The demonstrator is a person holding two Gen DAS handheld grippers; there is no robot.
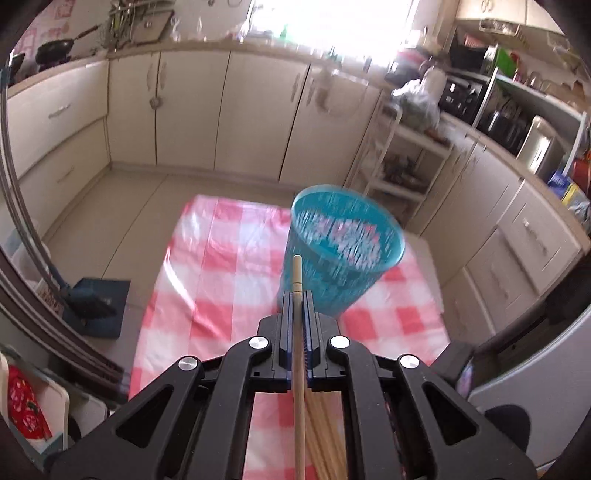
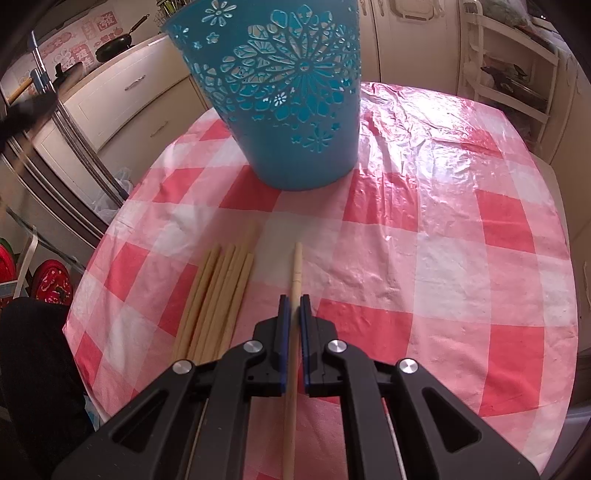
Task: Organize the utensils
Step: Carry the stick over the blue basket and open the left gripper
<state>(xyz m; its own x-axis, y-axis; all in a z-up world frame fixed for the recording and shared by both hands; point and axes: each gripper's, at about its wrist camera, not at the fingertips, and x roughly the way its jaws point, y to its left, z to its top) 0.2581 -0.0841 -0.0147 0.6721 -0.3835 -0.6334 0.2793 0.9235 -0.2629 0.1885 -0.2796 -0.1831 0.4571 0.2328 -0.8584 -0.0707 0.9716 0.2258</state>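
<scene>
The left tool point(image 1: 297, 295) is clamped on one chopstick point(image 1: 296, 273), raised before the basket point(image 1: 343, 251). The right tool point(image 2: 294, 301) pinches another chopstick point(image 2: 296, 269). Loose chopsticks point(image 2: 218, 295) lie near the surface's point(image 2: 461, 221) left edge. Basket contents blurred.

A kitchen in daylight. Cream base cabinets point(image 1: 192, 110) wrap the far walls from nine o'clock round to three o'clock, above a pale tiled floor point(image 1: 122, 206). A bright window point(image 1: 332, 22) at twelve o'clock washes out the worktop beneath it. A black wok point(image 1: 55, 50) sits on the counter at ten o'clock. A white open shelf unit point(image 1: 402, 158) stands at one o'clock. Dark appliances point(image 1: 491, 107) line the counter at two o'clock. Pink paper cut-outs point(image 2: 85, 33) decorate the wall at ten o'clock.
</scene>
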